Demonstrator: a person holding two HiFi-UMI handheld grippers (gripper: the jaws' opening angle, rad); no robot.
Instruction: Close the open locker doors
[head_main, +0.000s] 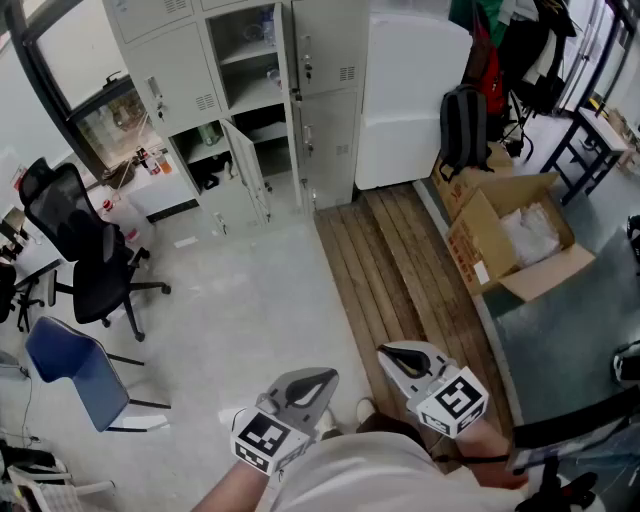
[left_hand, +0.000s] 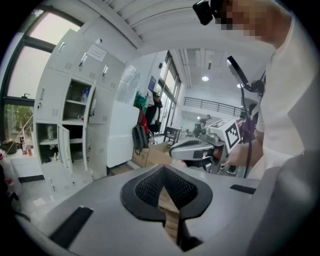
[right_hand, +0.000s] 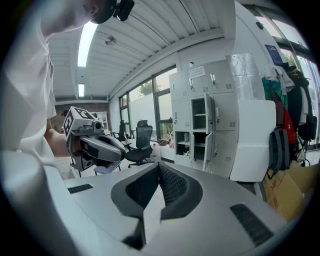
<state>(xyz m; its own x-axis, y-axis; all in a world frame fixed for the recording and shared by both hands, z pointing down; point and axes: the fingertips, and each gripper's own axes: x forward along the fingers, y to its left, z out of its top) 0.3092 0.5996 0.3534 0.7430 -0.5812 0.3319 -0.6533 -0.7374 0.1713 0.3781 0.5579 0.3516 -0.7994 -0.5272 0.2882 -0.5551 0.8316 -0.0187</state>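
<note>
At the far left a black office chair (head_main: 88, 250) and a blue chair (head_main: 68, 365) stand off the direct path across the pale floor. The bank of grey lockers (head_main: 175, 85) is well ahead against the far wall. Its middle column is the task's concern: the lower locker door (head_main: 247, 170) swings out into the room, and the upper locker door (right_hand: 207, 114) above it also stands ajar, shelves showing behind. The left gripper (head_main: 303, 384) is held low and close to the body, clenched on nothing, probably because there is nothing to grasp yet. Just beside it the right gripper (head_main: 404, 360) is likewise closed and empty, tipped slightly downward. Both aim toward the lockers, so the person seems to be only approaching. Closed jaws would serve to push a door. A cardboard box (head_main: 510, 245) sits open at the right.
</note>
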